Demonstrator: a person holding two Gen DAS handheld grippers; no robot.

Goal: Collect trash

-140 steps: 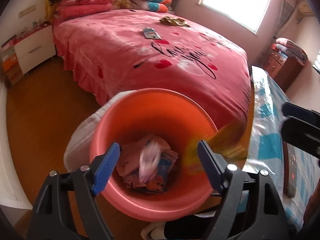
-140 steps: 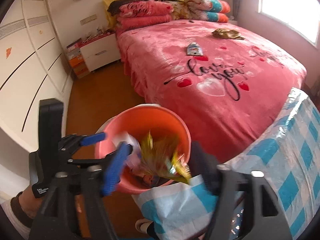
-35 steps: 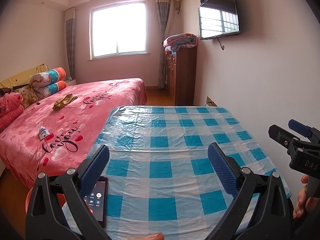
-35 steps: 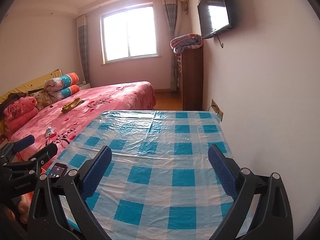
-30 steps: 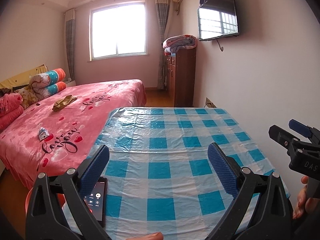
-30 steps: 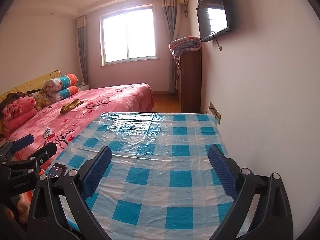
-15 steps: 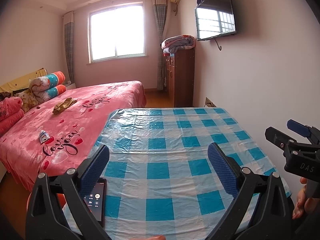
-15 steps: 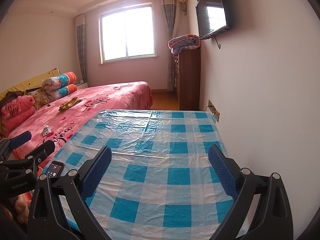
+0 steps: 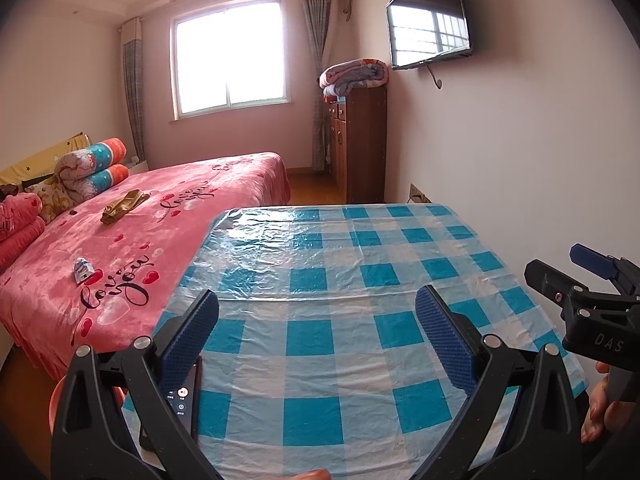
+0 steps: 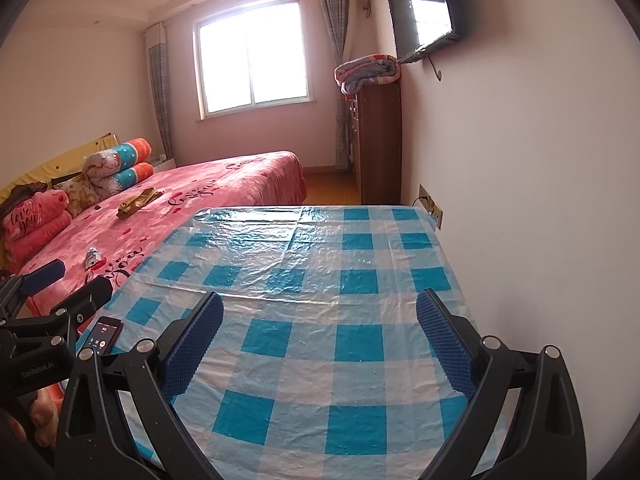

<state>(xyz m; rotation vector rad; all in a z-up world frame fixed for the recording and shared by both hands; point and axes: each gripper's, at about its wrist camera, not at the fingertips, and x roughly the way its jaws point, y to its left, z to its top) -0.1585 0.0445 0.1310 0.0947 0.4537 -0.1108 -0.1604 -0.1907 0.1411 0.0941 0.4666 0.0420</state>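
My left gripper (image 9: 318, 336) is open and empty above the near part of a table with a blue and white checked plastic cloth (image 9: 344, 264). My right gripper (image 10: 320, 338) is open and empty over the same cloth (image 10: 320, 256), to the right of the left one. On the pink bed (image 9: 168, 216) lie a small white and blue wrapper (image 9: 83, 269) and a crumpled gold wrapper (image 9: 122, 206); both also show in the right wrist view, the small wrapper (image 10: 92, 258) and the gold one (image 10: 138, 201). A sliver of the orange bin (image 9: 56, 400) shows at the lower left.
A black phone (image 10: 102, 331) with its screen lit lies at the table's near left edge. A wall (image 9: 520, 140) runs along the table's right side. A wooden cabinet (image 9: 360, 144) with a folded blanket stands beyond. A TV (image 9: 430, 16) hangs above.
Since 4.7 s ago both grippers have swung away from the orange bin with trash in it to face the table. Over the last second the views have hardly shifted.
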